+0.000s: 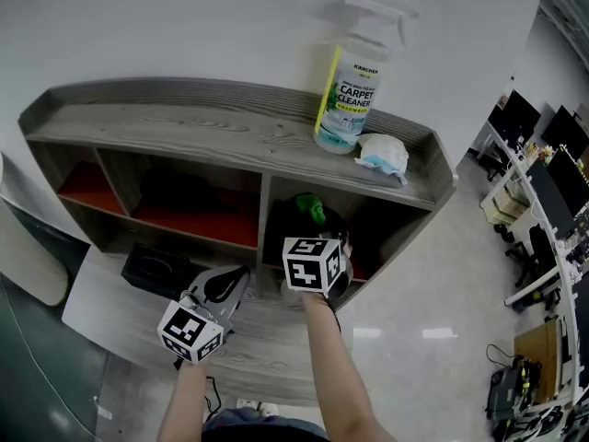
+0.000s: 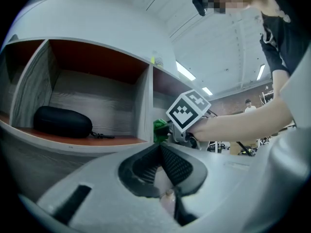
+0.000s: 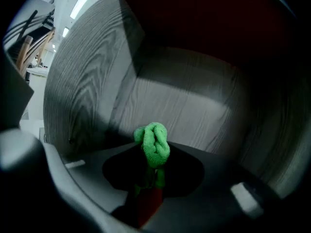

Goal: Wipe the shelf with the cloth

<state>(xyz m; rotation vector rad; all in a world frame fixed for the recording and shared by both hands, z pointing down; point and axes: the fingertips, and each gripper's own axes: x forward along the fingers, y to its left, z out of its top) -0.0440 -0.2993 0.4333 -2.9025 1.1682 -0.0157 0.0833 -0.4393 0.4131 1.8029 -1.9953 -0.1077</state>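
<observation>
We hold the green cloth (image 3: 153, 142) clenched in the jaws of our right gripper (image 3: 150, 177), inside the right-hand compartment of the wooden shelf (image 1: 230, 129). Our left gripper (image 2: 163, 161) hangs just outside, jaws pressed together on nothing. A black case (image 2: 62, 122) lies in the neighbouring compartment, and a spray bottle (image 1: 354, 81) stands on top.
</observation>
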